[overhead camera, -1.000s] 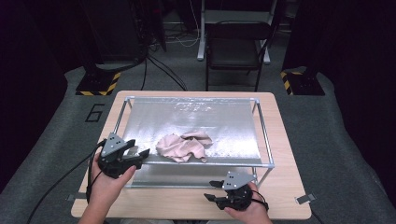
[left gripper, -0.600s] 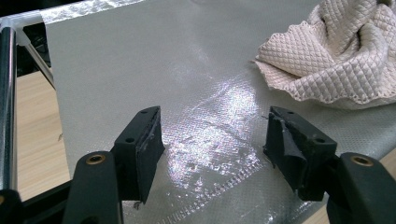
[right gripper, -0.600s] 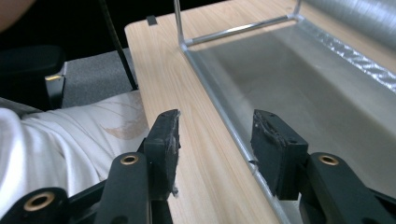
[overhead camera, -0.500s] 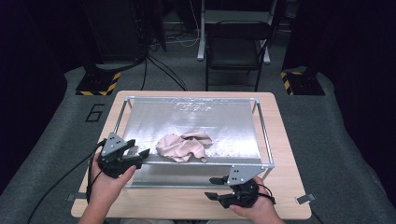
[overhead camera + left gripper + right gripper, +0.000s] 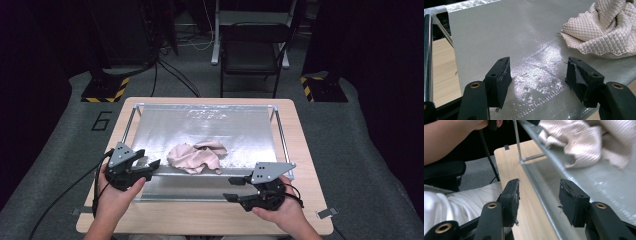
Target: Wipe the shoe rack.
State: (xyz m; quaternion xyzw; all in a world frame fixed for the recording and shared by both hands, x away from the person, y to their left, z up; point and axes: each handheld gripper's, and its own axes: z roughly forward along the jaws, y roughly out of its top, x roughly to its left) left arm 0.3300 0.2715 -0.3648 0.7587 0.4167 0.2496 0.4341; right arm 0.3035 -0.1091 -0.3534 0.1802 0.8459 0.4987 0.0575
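Nearest the person, the right gripper (image 5: 235, 189) is seen over the near wooden edge of the table (image 5: 210, 220), and against the earlier frames it has been lifted and carried slightly toward the tray, its grey plate now overlapping the near rail in the high view. Its jaws have just been opening a little further; they stand apart with nothing between them, the bare table edge and the near rail of the frame (image 5: 541, 192) showing through the gap in the right gripper view. The left gripper (image 5: 150, 167) has been kept where it was, at the near left corner of the silver sheet (image 5: 165, 125), its jaws spread wide and empty over the shiny weave (image 5: 499, 37). Just beyond and to the right of it, the crumpled quilted cloth (image 5: 196, 157) lies in a heap on the near middle of the sheet, untouched by either gripper and unchanged in shape. Farther back, a folding chair (image 5: 252, 52) stands on the grey floor. The rise of the right gripper is judged to be the start of a reach for the cloth, which has yet to be gripped.
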